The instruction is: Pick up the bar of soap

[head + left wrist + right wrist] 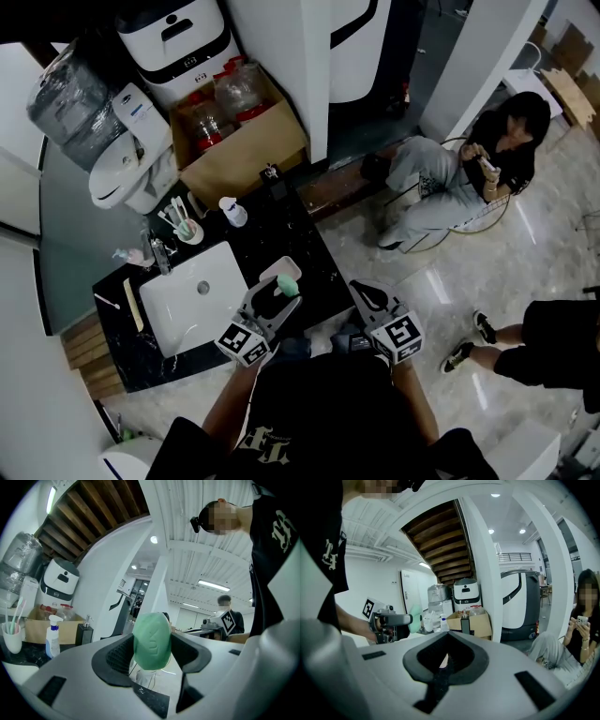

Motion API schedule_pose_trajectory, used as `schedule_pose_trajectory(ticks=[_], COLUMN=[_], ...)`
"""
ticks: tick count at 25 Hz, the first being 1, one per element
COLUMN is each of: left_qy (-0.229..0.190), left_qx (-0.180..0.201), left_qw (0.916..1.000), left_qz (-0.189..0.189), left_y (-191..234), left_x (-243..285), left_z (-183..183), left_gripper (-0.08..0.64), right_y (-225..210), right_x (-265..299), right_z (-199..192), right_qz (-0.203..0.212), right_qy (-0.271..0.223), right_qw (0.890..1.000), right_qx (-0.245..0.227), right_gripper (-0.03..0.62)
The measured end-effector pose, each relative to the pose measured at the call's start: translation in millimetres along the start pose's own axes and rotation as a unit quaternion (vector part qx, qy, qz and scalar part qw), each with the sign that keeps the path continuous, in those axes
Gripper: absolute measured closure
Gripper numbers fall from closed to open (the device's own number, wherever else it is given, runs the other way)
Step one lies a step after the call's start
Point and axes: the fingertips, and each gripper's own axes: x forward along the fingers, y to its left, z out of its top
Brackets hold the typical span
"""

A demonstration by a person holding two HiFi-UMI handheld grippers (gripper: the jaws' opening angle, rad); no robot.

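Pinching smooth oval green soap bar (151, 639) in left hand-held gripper (151, 654) | hovering over glossy black bench (314, 246) | holding right hand-held gripper (446, 660) pressed together

A white sink (176, 315) is set in a black counter (302, 242) bearing a spray bottle (233, 212), a cardboard box (246, 159) just beyond.

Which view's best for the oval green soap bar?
Left gripper view: the oval green soap bar fills the centre, clamped between the jaws, embossed face visible. Head view shows only a small green patch; right gripper view only a distant pale sliver.
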Motion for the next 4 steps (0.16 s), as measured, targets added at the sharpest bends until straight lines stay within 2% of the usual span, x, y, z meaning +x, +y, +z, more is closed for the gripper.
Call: schedule_pose_trajectory(ticks=[4], left_qy=[-0.001], left_qx=[0.002], left_qw=[1.0000], left_qz=[0.001], left_y=[5.1], left_x=[2.4], left_z=[1.8], left_gripper=[0.298], right_y=[-4.4], right_x=[3.2], right_z=[1.4], right_qz=[-0.003], right_qy=[-0.002], right_qw=[1.000], right_qx=[-0.003], right_gripper=[0.584])
